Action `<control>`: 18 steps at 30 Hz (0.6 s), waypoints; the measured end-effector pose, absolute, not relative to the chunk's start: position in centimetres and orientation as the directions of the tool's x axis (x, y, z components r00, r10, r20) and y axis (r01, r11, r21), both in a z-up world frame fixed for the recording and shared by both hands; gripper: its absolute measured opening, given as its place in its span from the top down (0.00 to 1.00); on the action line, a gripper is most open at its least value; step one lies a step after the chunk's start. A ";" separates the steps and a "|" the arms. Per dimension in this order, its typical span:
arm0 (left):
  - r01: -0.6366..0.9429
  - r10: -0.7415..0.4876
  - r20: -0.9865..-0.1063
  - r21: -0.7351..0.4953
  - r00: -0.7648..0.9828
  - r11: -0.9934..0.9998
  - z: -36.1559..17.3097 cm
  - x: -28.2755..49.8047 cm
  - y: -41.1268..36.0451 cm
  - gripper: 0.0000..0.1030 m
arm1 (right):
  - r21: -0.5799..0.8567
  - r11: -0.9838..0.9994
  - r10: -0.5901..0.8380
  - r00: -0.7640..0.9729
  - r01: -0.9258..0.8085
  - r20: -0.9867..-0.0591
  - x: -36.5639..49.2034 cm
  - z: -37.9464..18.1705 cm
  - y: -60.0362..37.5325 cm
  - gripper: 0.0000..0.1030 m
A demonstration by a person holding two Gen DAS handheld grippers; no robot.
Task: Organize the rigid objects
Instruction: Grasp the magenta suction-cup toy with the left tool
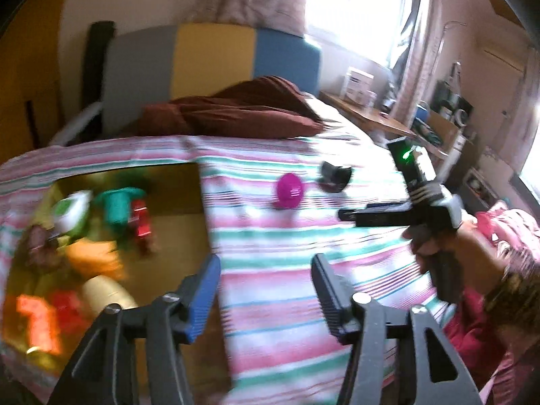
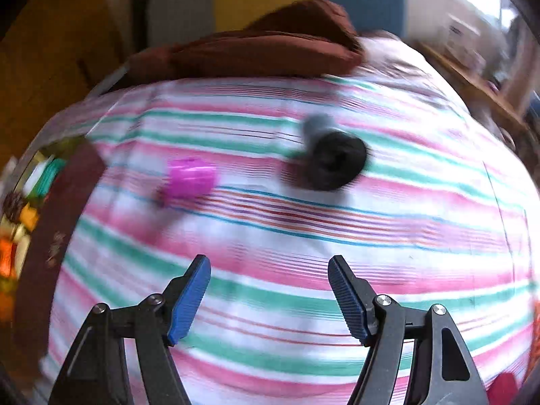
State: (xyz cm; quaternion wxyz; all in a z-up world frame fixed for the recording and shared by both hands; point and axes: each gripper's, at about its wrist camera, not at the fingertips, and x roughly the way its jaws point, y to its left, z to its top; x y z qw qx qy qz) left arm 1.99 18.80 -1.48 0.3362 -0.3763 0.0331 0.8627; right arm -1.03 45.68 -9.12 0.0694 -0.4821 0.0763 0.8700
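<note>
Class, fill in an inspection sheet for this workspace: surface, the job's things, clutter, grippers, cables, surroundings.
Surface: striped bedsheet, covering the bed.
Job's things: magenta object and black object lie loose on the sheet; cardboard box on the left holds mixed colourful items.
Clutter: brown pillow at the bed's head.
Grippers: left gripper open, empty; right gripper open, empty.
Cables: nothing seen.
Surroundings: bright window, wooden desk.
</note>
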 end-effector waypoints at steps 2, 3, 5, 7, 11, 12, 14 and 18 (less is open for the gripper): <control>-0.617 0.563 -0.686 -0.209 -0.461 -0.759 -1.3 1.2 21.4 0.41 | 0.116 -0.958 0.029 -0.490 -0.263 -0.871 -1.1 -9.8 47.3 0.29; -0.627 0.564 -0.690 -0.202 -0.454 -0.753 -1.2 0.8 22.8 0.41 | 0.140 -0.945 0.023 -0.488 -0.295 -0.873 -1.1 -9.7 47.9 0.29; -0.634 0.548 -0.697 -0.172 -0.463 -0.754 -1.2 0.0 25.5 0.41 | 0.196 -0.931 -0.011 -0.513 -0.308 -0.858 -0.9 -9.1 48.7 0.29; -0.650 0.537 -0.704 -0.140 -0.465 -0.747 -1.6 -0.8 27.9 0.39 | 0.209 -0.920 -0.003 -0.529 -0.330 -0.849 -0.6 -8.3 49.5 0.29; -0.627 0.466 -0.747 -0.084 -0.474 -0.774 -3.4 -2.9 31.4 0.39 | 0.256 -0.881 0.004 -0.549 -0.397 -0.836 0.2 -7.5 51.7 0.27; -0.607 0.428 -0.765 -0.062 -0.480 -0.792 -4.2 -3.9 32.6 0.39 | 0.267 -0.870 0.004 -0.548 -0.414 -0.836 0.3 -7.5 52.2 0.27; -0.607 0.412 -0.773 -0.044 -0.483 -0.794 -4.9 -5.0 33.7 0.39 | 0.298 -0.844 -0.005 -0.548 -0.447 -0.837 0.5 -7.6 53.2 0.27; -0.585 0.347 -0.788 0.021 -0.509 -0.811 -7.0 -8.1 36.0 0.39 | 0.341 -0.813 -0.028 -0.552 -0.473 -0.833 0.7 -7.9 54.2 0.27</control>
